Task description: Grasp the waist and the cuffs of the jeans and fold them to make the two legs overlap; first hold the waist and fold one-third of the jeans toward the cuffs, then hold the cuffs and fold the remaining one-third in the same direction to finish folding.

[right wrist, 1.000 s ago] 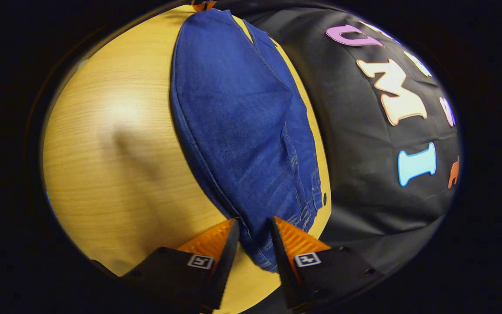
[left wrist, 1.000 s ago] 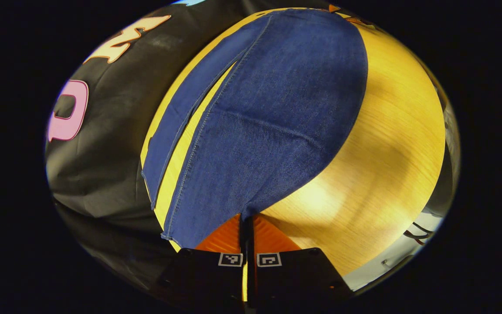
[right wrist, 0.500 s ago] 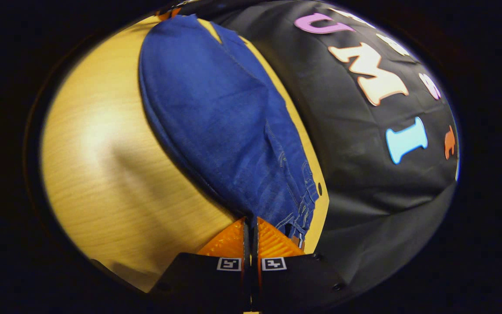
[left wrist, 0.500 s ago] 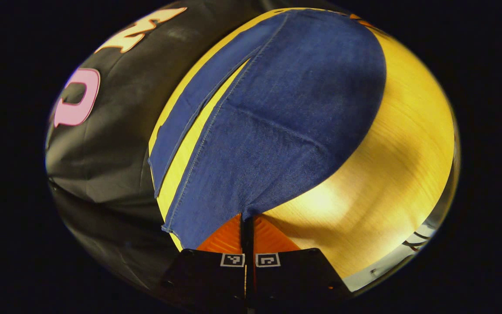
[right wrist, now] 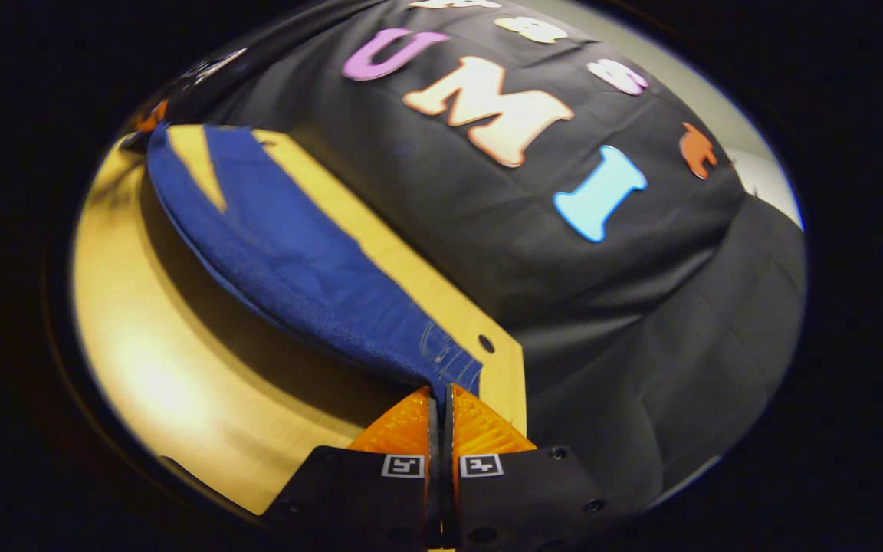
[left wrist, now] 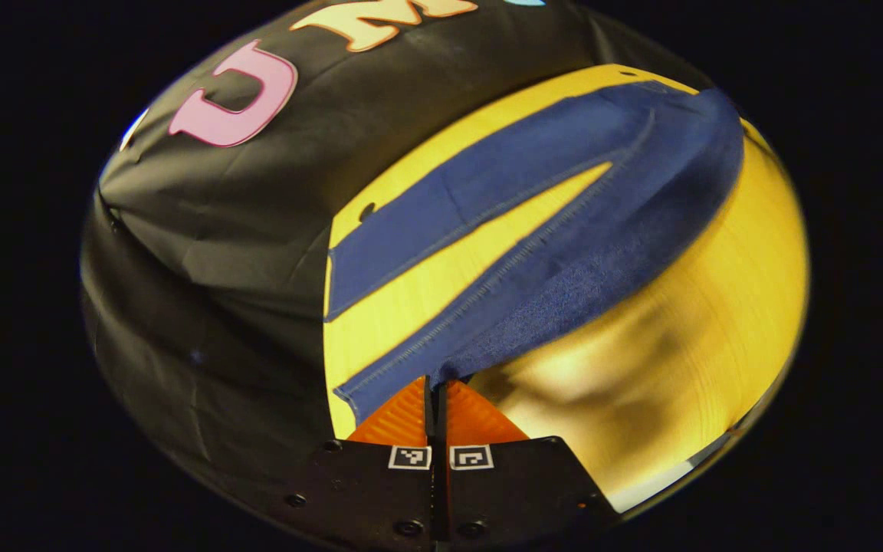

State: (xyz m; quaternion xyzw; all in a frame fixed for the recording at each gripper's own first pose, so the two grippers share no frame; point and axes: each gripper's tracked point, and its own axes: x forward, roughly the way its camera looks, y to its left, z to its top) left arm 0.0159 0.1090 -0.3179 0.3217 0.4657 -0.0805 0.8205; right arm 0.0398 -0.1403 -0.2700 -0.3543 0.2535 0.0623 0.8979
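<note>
Left tool (left wrist: 436, 383) pressed together, pinching the cuff end of the jeans (left wrist: 564, 253); the hem vanishes between its fingers. One leg is raised off the tabletop (left wrist: 702, 322), the other lies flat nearer the booth's black cloth (left wrist: 257, 215), bare wood between them. Right tool (right wrist: 439, 391) is also clamped, nipping the waist of the jeans (right wrist: 296, 261); the waistband is mostly hidden in the grip. Denim sags above the tabletop (right wrist: 181, 383), shadow beneath. The far end blurs out.

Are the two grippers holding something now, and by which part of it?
Both hold the jeans: the left gripper pinches a leg's cuff end, the right gripper pinches the waist edge.
</note>
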